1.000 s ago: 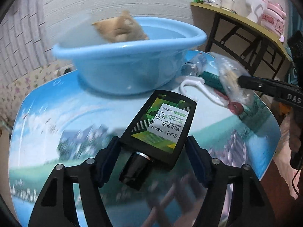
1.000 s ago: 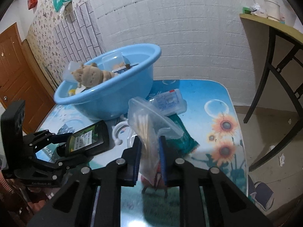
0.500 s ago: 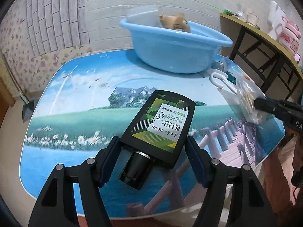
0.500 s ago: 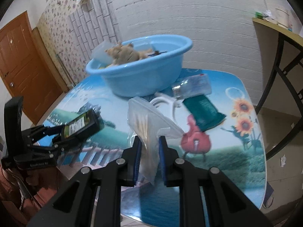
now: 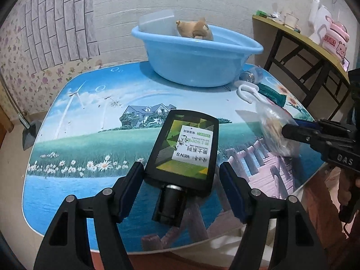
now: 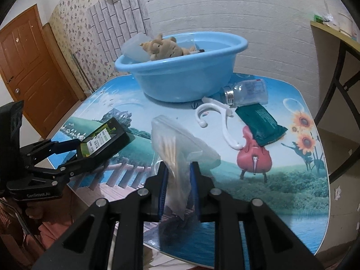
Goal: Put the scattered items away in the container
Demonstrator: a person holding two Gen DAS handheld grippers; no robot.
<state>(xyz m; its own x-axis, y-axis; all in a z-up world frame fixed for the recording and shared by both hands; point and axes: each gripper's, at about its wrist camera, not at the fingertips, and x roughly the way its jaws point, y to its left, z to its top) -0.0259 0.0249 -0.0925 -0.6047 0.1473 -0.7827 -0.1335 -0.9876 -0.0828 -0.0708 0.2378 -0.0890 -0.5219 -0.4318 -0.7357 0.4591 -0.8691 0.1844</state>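
Note:
My left gripper [image 5: 182, 175] is shut on a black bottle with a green label [image 5: 184, 148], held above the table's near edge; it also shows in the right wrist view [image 6: 101, 138]. My right gripper [image 6: 178, 175] is shut on a clear bag of cotton swabs [image 6: 173, 148], seen in the left wrist view [image 5: 274, 128] too. The blue basin [image 5: 193, 60] stands at the table's far side and holds a plush toy [image 5: 195, 29] and a clear box [image 5: 157, 22]. Beside the basin lie a clear jar [image 6: 247, 91], a white hook [image 6: 216, 117] and a green packet [image 6: 258, 123].
The round table has a printed landscape top [image 5: 90, 117]. A wooden side table [image 5: 303, 42] with cups and a pink item stands to the right. A white brick wall is behind the basin, a brown door [image 6: 31, 72] at far left.
Both grippers have pulled back from the basin toward the table's near edge, each still holding its item. The basin now looks farther away.

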